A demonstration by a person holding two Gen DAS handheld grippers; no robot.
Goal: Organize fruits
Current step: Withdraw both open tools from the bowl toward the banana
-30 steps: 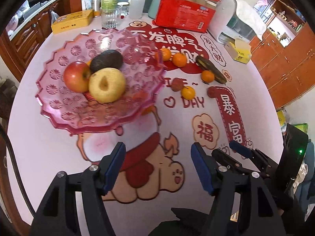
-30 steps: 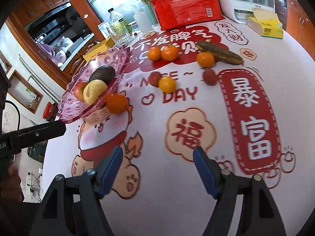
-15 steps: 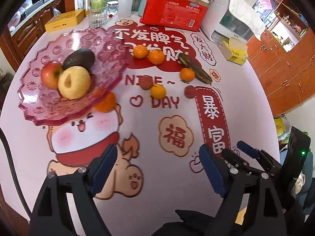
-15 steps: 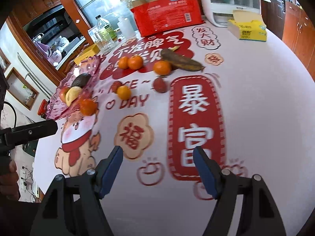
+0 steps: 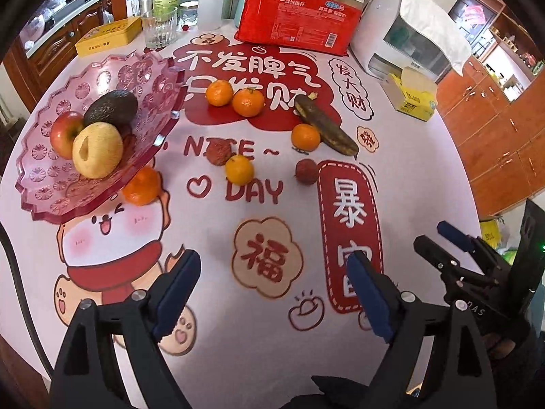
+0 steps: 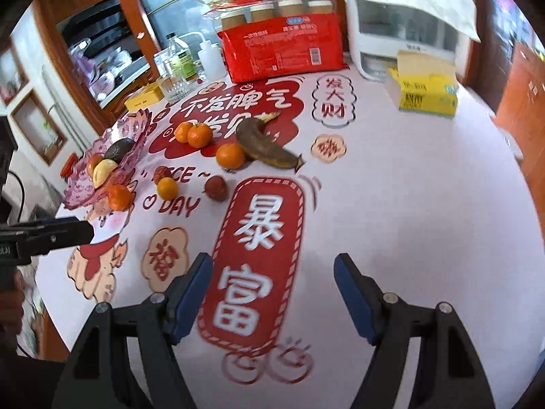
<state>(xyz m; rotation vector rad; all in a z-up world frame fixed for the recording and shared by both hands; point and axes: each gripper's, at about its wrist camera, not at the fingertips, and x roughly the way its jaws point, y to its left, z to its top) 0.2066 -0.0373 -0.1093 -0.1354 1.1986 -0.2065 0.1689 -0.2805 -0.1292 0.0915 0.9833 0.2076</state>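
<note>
A pink glass plate (image 5: 146, 78) at the left holds a red apple (image 5: 64, 133), a yellow pear (image 5: 97, 150) and an avocado (image 5: 110, 107). One tangerine (image 5: 141, 187) lies at the plate's near rim. Several tangerines (image 5: 239, 169), two lychees (image 5: 306, 171) and a blackened banana (image 5: 327, 127) lie loose on the printed tablecloth. My left gripper (image 5: 272, 262) hovers over the cloth well short of the fruit, jaws opening, nothing between them. My right gripper (image 6: 272, 262) stands open and empty over the red banner print, to the right of the left one.
At the table's back stand a red pack of paper cups (image 5: 296, 24), a white appliance (image 5: 408, 34), a yellow tissue box (image 5: 414, 95), a glass (image 5: 160, 29), bottles and a yellow tin (image 5: 109, 35). Wooden cabinets lie beyond the table's right edge.
Both grippers have slid to the right, away from the plate, which now sits further left in both views. The left jaws have widened. The right jaws are unchanged.
</note>
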